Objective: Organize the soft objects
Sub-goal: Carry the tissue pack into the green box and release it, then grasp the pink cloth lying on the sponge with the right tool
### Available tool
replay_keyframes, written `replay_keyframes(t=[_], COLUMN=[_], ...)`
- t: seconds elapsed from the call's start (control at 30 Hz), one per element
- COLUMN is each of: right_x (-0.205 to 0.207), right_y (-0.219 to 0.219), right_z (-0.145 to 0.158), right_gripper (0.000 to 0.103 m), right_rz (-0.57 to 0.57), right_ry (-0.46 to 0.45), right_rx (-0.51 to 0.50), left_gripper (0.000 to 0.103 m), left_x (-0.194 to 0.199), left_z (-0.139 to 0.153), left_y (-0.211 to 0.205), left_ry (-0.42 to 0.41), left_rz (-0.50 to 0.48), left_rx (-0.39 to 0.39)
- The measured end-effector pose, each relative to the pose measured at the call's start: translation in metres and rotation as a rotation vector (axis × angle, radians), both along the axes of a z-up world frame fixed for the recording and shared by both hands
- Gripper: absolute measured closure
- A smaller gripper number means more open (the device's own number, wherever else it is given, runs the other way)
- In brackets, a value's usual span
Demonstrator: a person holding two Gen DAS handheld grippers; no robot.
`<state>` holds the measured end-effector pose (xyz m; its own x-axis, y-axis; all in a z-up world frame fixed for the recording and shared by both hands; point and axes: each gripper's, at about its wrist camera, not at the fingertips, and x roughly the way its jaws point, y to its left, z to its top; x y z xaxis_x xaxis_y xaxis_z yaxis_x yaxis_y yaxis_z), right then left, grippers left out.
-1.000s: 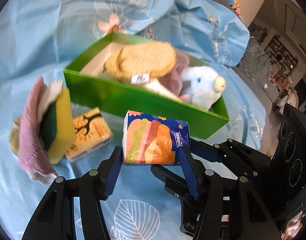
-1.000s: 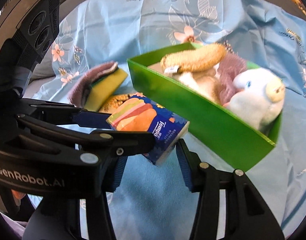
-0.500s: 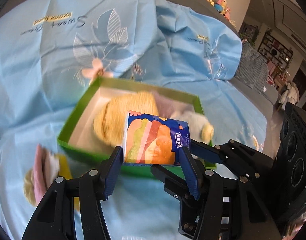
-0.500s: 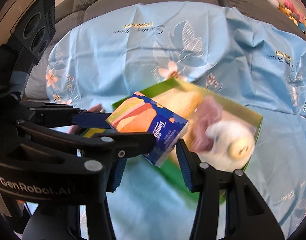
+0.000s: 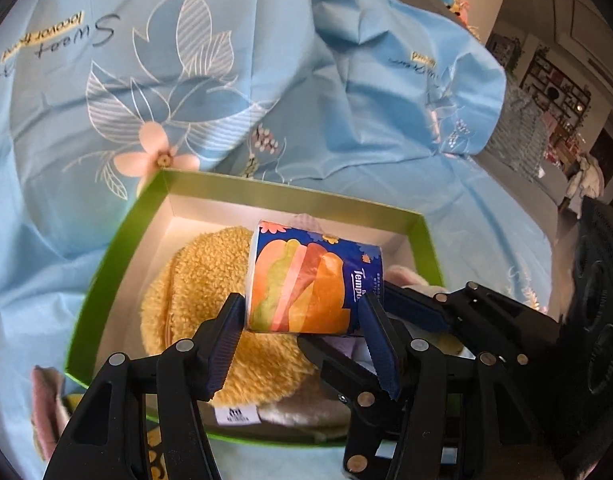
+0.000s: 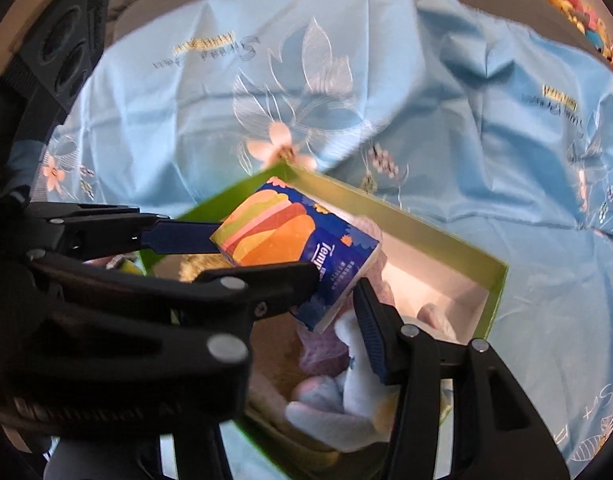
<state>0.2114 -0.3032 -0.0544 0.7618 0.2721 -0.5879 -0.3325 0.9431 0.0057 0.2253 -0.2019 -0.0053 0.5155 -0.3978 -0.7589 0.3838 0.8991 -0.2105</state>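
Note:
Both grippers hold one colourful tissue pack (image 5: 312, 280) above the green box (image 5: 106, 264). My left gripper (image 5: 306, 336) is shut on the pack's sides. The right gripper's fingers (image 5: 410, 308) reach in from the right and clamp the same pack. In the right wrist view the pack (image 6: 294, 244) sits between my right gripper (image 6: 330, 292) jaws, with the left gripper's fingers (image 6: 178, 236) crossing from the left. The box (image 6: 426, 232) holds a yellow fluffy pouch (image 5: 194, 300), a purple cloth (image 6: 326, 348) and a white-and-blue plush toy (image 6: 346, 408).
The box rests on a light blue sheet (image 5: 186, 60) with leaf and flower print. A pink cloth (image 5: 46, 400) and part of an orange-patterned pack (image 5: 156, 460) lie outside the box at lower left. Furniture shows at far right (image 5: 558, 92).
Both grippers carried the tissue pack forward and up, from in front of the box's near wall to above the box's inside. The loose items on the left slid out of view.

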Motion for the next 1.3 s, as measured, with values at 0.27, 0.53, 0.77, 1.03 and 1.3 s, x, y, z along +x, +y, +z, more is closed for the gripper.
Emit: replay_keyframes(t=[0.27, 0.53, 0.77, 1.03, 1.3], right_x=[0.000, -0.032, -0.077, -0.128, -0.163], right_y=[0.009, 0.006, 0.004, 0.013, 0.030], right_z=[-0.001, 0.013, 0.028, 0.037, 0.029], right_gripper=[0.042, 0.024, 0.011, 0.007, 0.003], right_rz=[0.008, 0.009, -0.008, 0.002, 0.011], right_ry=[-0.006, -0.052, -0.109, -0.136, -0.110], right_rx=[-0.053, -0.017, 0.022, 0.033, 0.043], left_gripper=[0.024, 0.011, 0.009, 0.009, 0.009], left_x=[0.003, -0.029, -0.072, -0.128, -0.163], left_z=[-0.012, 0.011, 0.037, 0.062, 0.064], left_y=[0.001, 0.017, 0.033, 0.042, 0.091], left_ry=[0.033, -0.084, -0.194, -0.313, -0.275], left_rz=[0.018, 0.047, 0.079, 0.105, 0.183], left_rx=[0.031, 0.091, 0.121, 0.157, 0.128])
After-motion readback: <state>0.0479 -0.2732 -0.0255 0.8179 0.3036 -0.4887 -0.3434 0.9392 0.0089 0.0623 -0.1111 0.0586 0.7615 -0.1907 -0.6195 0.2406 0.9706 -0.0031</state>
